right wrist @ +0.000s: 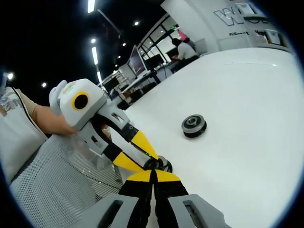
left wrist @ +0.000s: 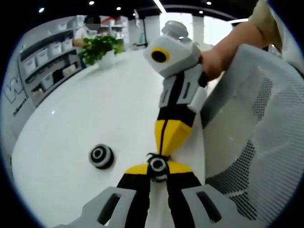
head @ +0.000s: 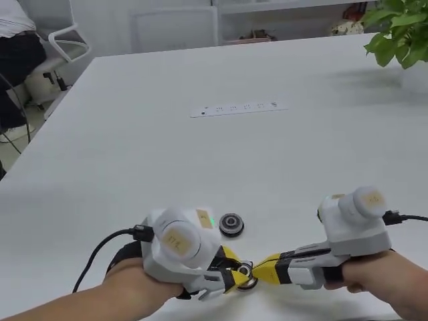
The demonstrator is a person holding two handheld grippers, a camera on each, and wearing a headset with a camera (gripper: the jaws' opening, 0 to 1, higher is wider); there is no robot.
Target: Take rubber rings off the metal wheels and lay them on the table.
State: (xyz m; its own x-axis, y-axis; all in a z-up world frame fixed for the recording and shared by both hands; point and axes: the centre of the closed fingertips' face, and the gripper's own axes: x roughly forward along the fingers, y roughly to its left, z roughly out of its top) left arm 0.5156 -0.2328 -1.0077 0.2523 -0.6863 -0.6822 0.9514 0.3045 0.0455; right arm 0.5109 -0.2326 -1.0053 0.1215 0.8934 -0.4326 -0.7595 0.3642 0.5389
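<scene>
One metal wheel (head: 231, 224) lies flat on the white table (head: 134, 147), black rubber ring (head: 223, 225) on (silver hub up). A second wheel (head: 245, 270), dark-rimmed, sits clamped between the left gripper (left wrist: 157, 167) jaws.

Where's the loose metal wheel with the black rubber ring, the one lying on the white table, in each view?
Head view: black-ringed metal wheel low centre.
Left gripper view: the wheel lower left, left of the jaws.
Right gripper view: the wheel right of centre.
Shared landmark: the second wheel where both pairs of jaws meet.
</scene>
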